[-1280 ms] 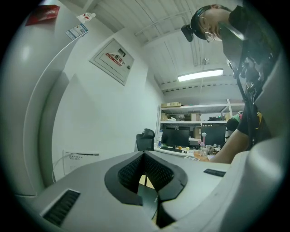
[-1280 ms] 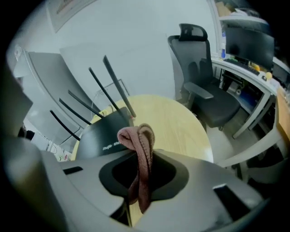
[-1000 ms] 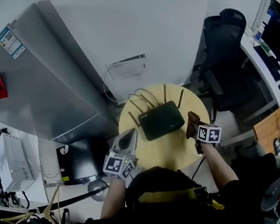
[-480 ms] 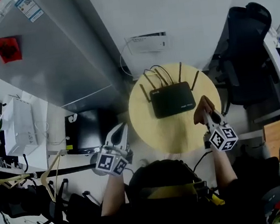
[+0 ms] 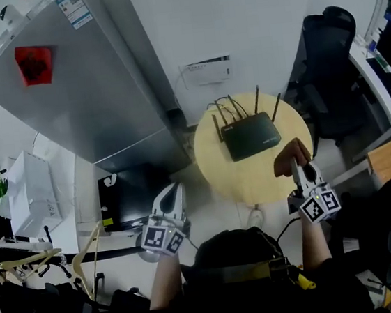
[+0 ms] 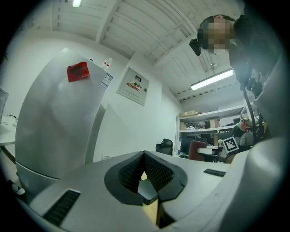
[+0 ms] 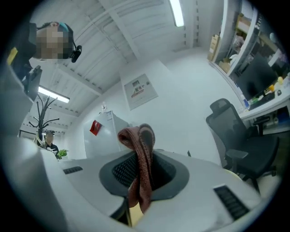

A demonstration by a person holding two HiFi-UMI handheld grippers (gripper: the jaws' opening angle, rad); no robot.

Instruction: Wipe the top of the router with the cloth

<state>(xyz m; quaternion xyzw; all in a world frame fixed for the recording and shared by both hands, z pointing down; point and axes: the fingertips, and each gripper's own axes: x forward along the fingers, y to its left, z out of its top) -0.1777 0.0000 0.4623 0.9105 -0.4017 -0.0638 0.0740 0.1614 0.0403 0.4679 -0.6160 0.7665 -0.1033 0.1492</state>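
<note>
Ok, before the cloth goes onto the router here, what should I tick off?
1. Cloth gripped: ok, pinched between the right gripper's jaws.
2. Router top bare: ok, nothing lies on it.
3. Cloth on the router: not ok, held beside it near the table's right edge.
4. Left gripper out of the way: ok, shut, empty, off the table's left side.
5. Antennas outside the wiping path: ok, along the far edge.
6. Dirt on the top: cannot tell.

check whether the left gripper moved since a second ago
Yes. The left gripper has drawn back off the round table, to its left and farther from the router.
</note>
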